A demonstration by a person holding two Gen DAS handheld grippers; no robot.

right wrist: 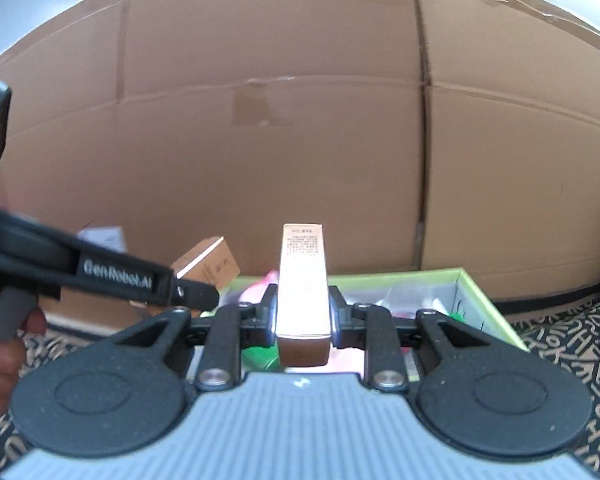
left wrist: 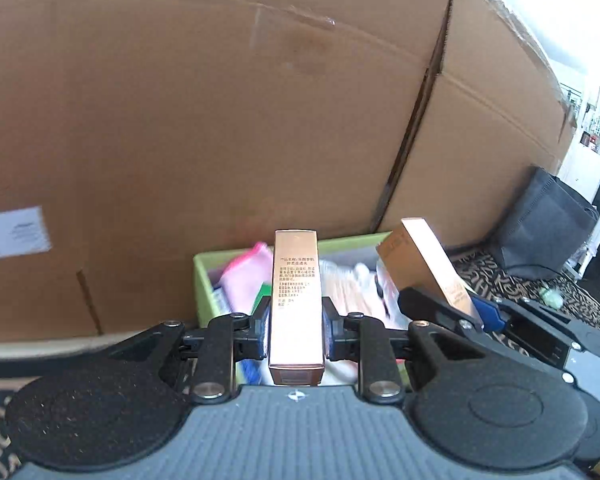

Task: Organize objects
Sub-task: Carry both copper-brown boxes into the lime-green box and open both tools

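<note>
Clamping one gold carton each, L gripper (left wrist: 296, 332) & R gripper (right wrist: 302, 320), above green bin (right wrist: 496, 304).

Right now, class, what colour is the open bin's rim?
Lime green bin, clearest in the right wrist view.

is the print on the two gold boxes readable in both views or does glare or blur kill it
Left wrist view: the left claw holds a gold box whose print is sharp, though the shipping label at the frame edge smears. Right wrist view: glare washes out the middle of the box held by the right claw; only its top lines of print show, faintly. Fisheye bows the cardboard carton.
</note>
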